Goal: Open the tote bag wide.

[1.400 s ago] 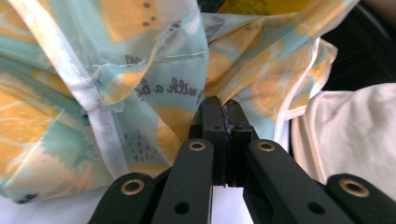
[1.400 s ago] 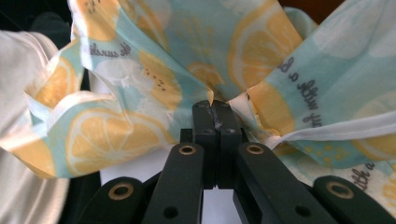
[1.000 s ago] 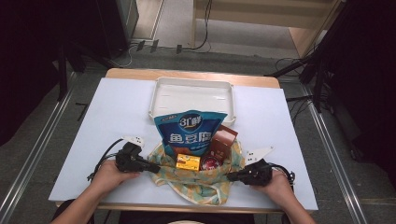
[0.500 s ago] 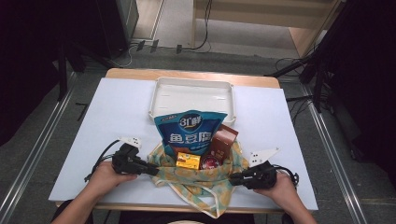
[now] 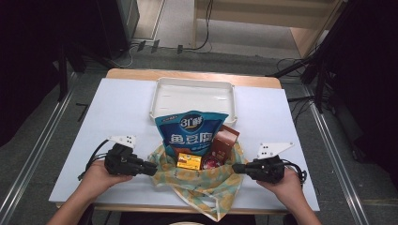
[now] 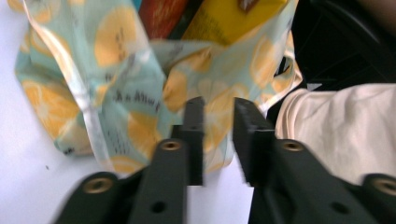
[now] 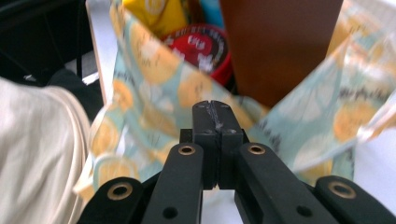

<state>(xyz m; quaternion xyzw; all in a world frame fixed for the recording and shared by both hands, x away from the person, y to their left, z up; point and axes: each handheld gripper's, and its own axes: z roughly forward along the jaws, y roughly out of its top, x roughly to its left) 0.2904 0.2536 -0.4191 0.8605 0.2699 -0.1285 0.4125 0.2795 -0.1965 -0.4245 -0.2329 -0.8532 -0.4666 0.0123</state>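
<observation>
Bag [image 5: 199, 180], lemon-print cloth, sits at near table edge w/ blue snack pouch [image 5: 191, 133], brown box [image 5: 222, 142], yellow box [image 5: 188, 161] & red tin [image 5: 212, 163] inside. Left gripper [image 5: 151, 168] at bag's left edge, jaws a small gap apart, gripping nothing. Right gripper [image 5: 235, 168] at bag's right edge, jaws pressed together; can't tell if cloth's pinched. White tray [image 5: 192, 86] behind.

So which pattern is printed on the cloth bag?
The cloth bag is pale mint green with yellow-orange lemon slices; the left gripper view shows it best.
</observation>
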